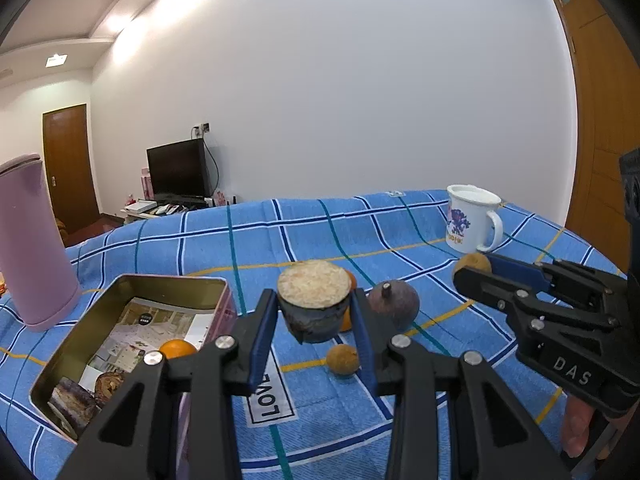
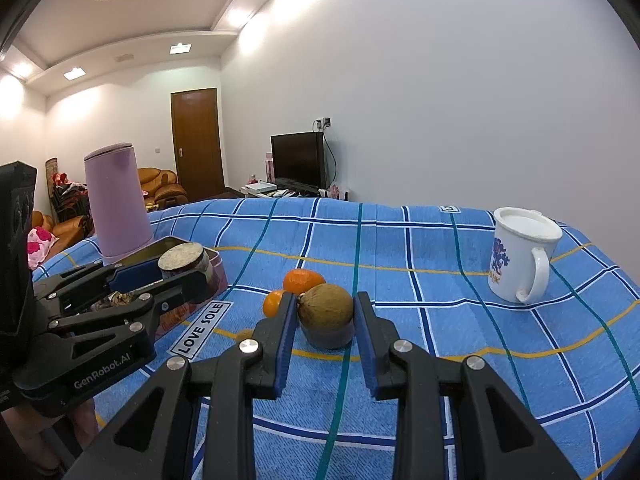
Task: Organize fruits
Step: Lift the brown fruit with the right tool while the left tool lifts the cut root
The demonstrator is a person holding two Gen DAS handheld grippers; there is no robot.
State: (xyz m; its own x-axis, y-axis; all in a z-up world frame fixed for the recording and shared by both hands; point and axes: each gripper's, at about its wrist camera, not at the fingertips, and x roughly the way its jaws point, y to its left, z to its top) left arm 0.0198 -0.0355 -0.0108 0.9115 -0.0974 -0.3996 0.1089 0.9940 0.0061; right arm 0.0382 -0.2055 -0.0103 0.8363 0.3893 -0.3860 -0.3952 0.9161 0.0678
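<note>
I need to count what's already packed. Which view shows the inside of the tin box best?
The left wrist view: it looks down into the open tin box, showing an orange inside. The right wrist view shows only its rim behind the left gripper.

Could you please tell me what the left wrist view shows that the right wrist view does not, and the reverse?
Only the left wrist view looks into the tin, where an orange lies, and shows a small brown fruit loose on the cloth. Only the right wrist view shows the sofas and two oranges unobstructed on the cloth. Both show the mug, the pink tumbler, the left gripper clamping a cut fruit, and the right gripper clamping a brown fruit.
</note>
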